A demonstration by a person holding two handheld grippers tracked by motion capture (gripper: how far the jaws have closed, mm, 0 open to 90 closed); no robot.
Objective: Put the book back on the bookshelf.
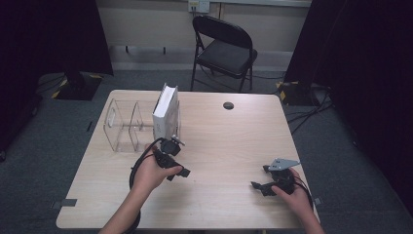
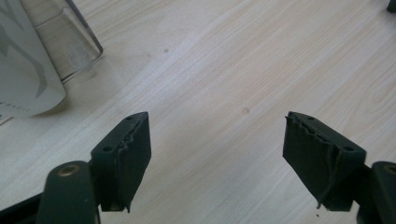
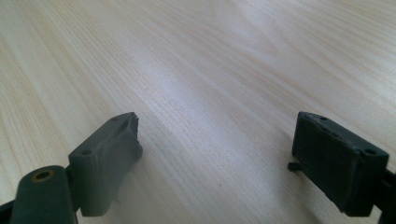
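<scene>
A clear plastic holder with several compartments stands at the table's back left. A white book is upright in its right compartment. My left gripper hovers just in front of that compartment, held in a hand. In the left gripper view its jaws stand open over bare wood, with the holder's corner and the white book at the upper left. My right gripper rests low near the table's front right. Its jaws are open with nothing between them.
The light wooden table has a small dark round cap near its back edge. A black folding chair stands beyond the table. Dark curtains hang at both sides, with cables on the grey floor.
</scene>
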